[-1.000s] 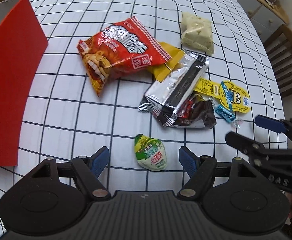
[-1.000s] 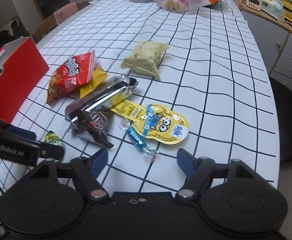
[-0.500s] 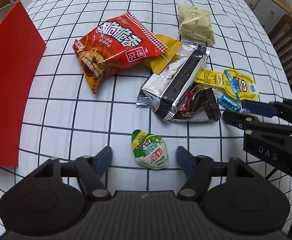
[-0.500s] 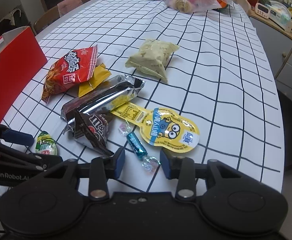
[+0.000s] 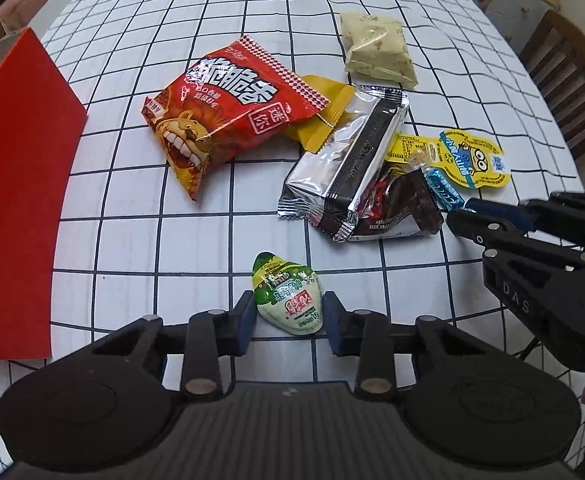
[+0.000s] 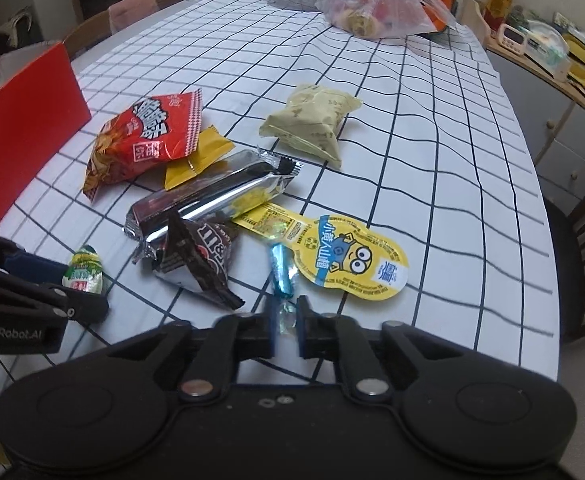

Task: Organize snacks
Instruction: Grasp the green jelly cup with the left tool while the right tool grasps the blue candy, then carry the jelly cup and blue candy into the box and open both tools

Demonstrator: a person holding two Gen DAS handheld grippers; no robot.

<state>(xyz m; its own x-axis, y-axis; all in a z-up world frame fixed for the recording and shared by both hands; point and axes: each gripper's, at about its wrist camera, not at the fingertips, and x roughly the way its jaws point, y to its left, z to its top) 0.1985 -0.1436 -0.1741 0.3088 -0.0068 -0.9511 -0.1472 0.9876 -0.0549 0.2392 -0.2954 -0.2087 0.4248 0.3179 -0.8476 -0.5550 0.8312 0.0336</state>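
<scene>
Left wrist: closed since earlier frame, left gripper now clamping green jelly cup on checked cloth, red box far left. Right wrist: likewise just closed, right gripper pinching blue candy by its twisted end, beside yellow pack.

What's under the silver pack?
The silver pack lies over one end of the brown candy bag and a corner of the yellow packet. Whatever else sits beneath it is covered.
</scene>
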